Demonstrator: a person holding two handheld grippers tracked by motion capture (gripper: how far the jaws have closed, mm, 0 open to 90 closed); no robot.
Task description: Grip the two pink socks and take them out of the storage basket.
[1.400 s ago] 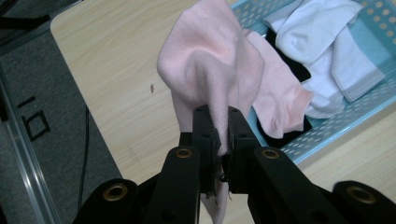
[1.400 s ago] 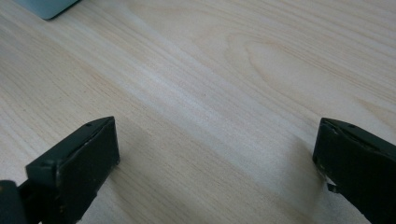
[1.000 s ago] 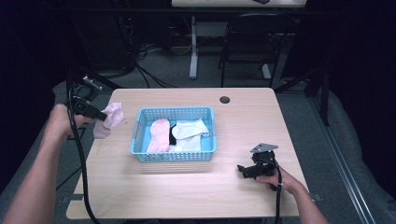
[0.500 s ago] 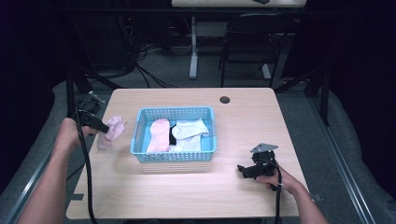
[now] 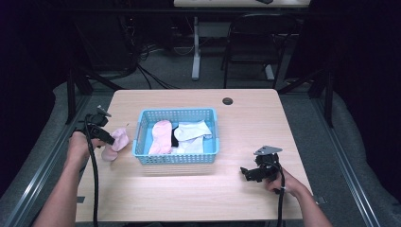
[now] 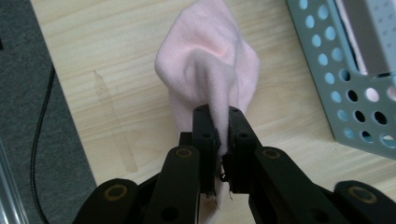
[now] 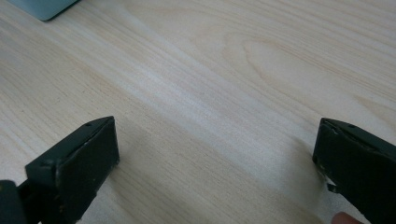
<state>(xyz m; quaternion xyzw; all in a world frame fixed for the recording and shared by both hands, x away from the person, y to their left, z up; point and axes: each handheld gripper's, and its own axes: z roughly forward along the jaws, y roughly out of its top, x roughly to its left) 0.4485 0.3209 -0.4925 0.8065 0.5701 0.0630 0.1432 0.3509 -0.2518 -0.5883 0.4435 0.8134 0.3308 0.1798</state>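
Light wooden table [image 5: 198,189] on grey carpet, dark room behind. Pale blue perforated plastic basket [image 5: 176,156] at centre, socks inside. My left gripper [image 6: 218,122] clenched on soft pink fabric sock [image 6: 205,60], low over table, just left of basket. My right gripper [image 7: 215,154] wide apart, nothing between, near right front edge.

Pale pink sock [image 6: 208,70]; light blue perforated basket [image 5: 176,159]; light wood-grain table [image 5: 255,118]; black tool [image 6: 219,135].

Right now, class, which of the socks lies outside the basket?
The pink sock pinched in the left gripper, left of the basket; the others lie inside it.
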